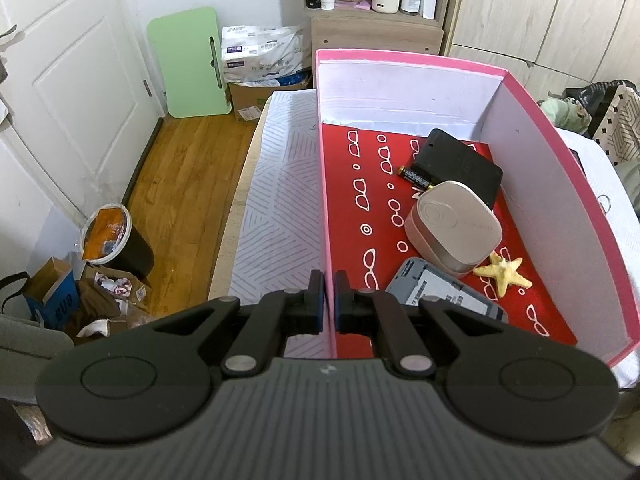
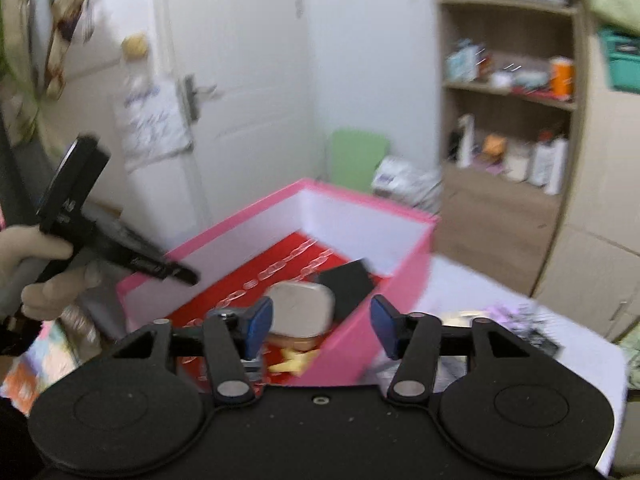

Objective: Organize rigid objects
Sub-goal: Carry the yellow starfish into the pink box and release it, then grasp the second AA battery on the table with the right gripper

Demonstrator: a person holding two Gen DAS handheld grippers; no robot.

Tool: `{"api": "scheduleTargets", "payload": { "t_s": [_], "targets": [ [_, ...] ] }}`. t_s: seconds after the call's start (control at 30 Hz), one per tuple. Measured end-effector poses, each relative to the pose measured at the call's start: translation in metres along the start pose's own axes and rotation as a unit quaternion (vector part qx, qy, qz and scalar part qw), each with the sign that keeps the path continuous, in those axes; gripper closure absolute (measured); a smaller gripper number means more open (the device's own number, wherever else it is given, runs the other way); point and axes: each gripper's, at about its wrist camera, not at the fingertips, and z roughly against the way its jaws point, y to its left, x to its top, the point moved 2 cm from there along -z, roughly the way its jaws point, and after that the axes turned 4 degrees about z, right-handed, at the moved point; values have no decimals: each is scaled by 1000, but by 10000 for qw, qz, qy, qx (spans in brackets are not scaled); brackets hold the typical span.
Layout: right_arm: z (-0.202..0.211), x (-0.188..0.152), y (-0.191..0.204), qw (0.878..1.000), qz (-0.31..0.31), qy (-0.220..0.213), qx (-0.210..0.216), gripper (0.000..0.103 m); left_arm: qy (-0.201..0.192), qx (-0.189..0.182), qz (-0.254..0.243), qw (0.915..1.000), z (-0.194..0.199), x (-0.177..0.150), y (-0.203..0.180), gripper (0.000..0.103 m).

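Clamped on the near-left wall of the pink box [image 1: 560, 136]: left gripper [image 1: 329, 300]. Parted and empty above the box's right rim: right gripper [image 2: 322, 326]. Crowded to the right inside: silver case [image 1: 456, 228], starfish [image 1: 505, 276], black block [image 1: 460, 164], battery [image 1: 416, 177]; bare red floor at left.

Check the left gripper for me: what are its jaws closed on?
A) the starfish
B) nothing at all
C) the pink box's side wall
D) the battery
C: the left gripper pads pinch the thin wall of the pink box; starfish and battery lie loose inside.
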Motion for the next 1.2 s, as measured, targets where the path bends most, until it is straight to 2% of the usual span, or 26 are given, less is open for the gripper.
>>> {"api": "scheduleTargets", "payload": {
  "t_s": [0.13,0.3,0.4,0.53,0.77,1.0,1.07,1.1,1.13,1.17,1.2],
  "targets": [
    [4,-32,-32,9969,-368,456,-525,38,-8,8,-8,10000,0,0,0,99],
    [-8,-82,-62,9848,-933,1288,-698,39,-4,11,-4,10000,0,0,0,99],
    [-13,-101,-73,9770,-1182,1549,-868,39,4,22,-42,10000,0,0,-1,99],
    [-11,-110,-82,9731,-1368,1604,-930,39,14,44,-83,10000,-1,0,-2,99],
    [-20,-117,-78,9685,-884,1886,-1367,39,15,66,-106,9999,-1,0,-4,99],
    [-21,-120,-85,9688,-1217,1603,-1445,38,20,30,-75,10000,-1,0,-3,99],
    [-23,-120,-84,9702,-1109,1570,-1477,43,17,36,-84,10000,-1,0,-3,99],
    [-24,-119,-82,9718,-1005,1545,-1474,55,16,38,-88,10000,-1,0,-3,99],
    [-25,-118,-82,9735,-963,1542,-1385,79,19,35,-82,10000,-1,0,-3,99],
    [-25,-116,-80,9750,-971,1561,-1248,87,19,40,-80,10000,-1,0,-3,99],
    [-26,-114,-78,9755,-944,1599,-1182,92,19,53,-79,10000,-1,0,-3,99]
  ]
}}
